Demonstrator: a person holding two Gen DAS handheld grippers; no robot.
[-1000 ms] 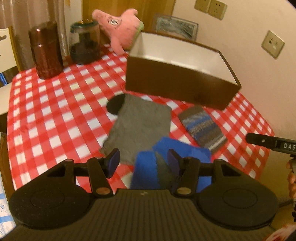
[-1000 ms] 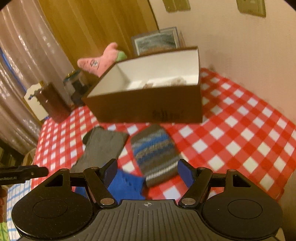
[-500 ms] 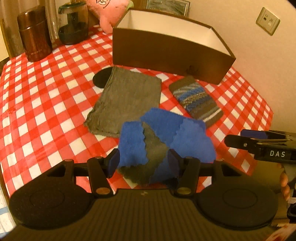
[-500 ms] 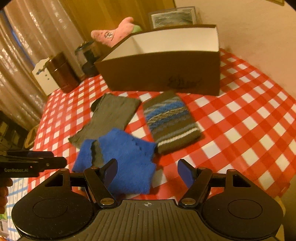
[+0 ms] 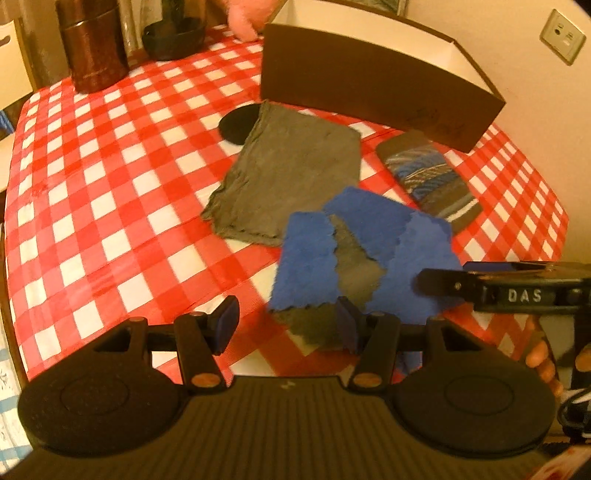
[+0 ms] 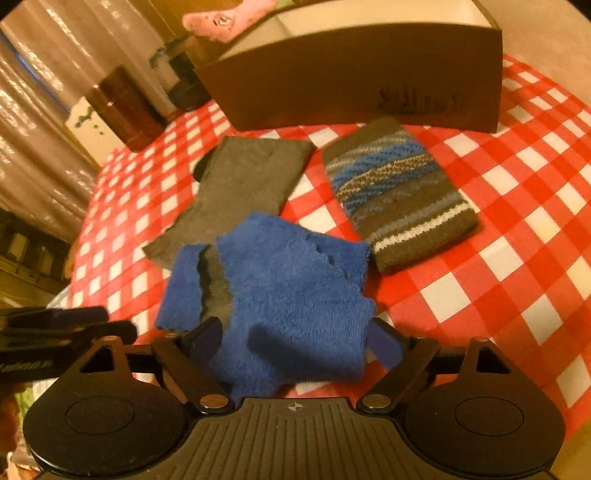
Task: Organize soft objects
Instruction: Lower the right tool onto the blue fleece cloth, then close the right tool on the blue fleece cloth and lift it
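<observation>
Right wrist view, right gripper (image 6: 293, 338) lower, fingers opening astride blue cloth (image 6: 288, 295)

Cream wall (image 5: 535, 92) with socket (image 5: 562, 36), sheer curtains (image 6: 33, 110), warm light

I hold my left gripper (image 5: 288, 325) tilted steeply downward, its blue-padded jaws parted and gripping nothing. My right gripper (image 6: 293, 338) angles downward too, jaws opening wide, pads pressing on nothing. Fingertips (image 5: 543, 363) curl around its handle.
</observation>
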